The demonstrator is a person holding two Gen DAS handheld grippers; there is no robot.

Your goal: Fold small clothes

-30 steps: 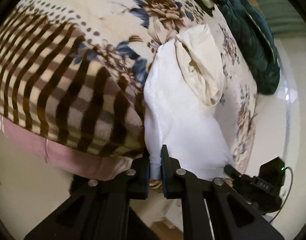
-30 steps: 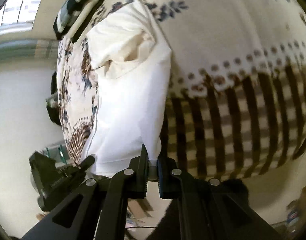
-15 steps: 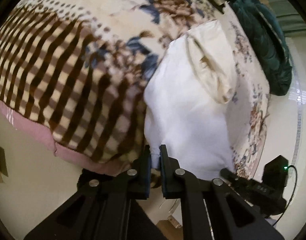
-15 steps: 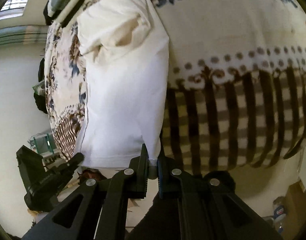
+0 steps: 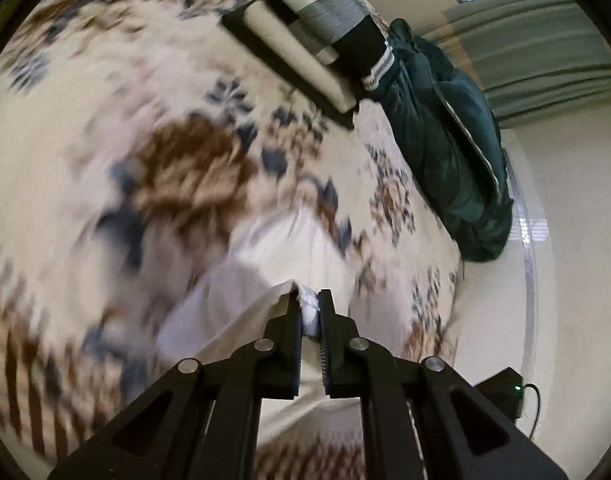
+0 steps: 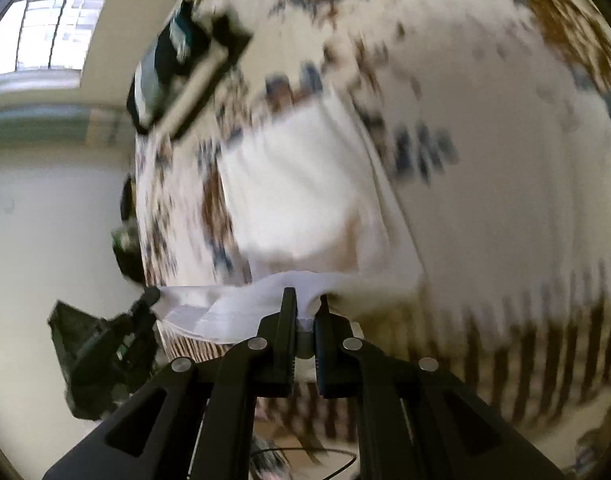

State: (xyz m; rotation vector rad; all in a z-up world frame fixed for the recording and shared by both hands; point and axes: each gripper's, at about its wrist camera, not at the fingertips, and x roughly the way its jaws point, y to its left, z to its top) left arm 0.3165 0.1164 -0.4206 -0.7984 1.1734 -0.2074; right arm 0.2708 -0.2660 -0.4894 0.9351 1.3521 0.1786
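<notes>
A small white garment [image 6: 305, 196] lies on a floral blanket [image 6: 485, 128] on a bed. My left gripper [image 5: 309, 312] is shut on one hem corner of the white garment [image 5: 241, 300], held over the cloth. My right gripper [image 6: 305, 316] is shut on the other hem corner, and the lifted hem spans leftward toward the left gripper [image 6: 141, 308]. The garment's near part is doubled over its far part. Both views are blurred by motion.
A stack of folded dark and grey clothes [image 5: 321, 28] lies at the far side of the bed. A dark green quilted jacket [image 5: 449, 144] lies beside it. The blanket's brown striped border [image 6: 525, 340] hangs at the near edge.
Both grippers have swung forward over the bed, carrying the garment's hem up and over toward its far end. The views now look across the bed instead of at its edge.
</notes>
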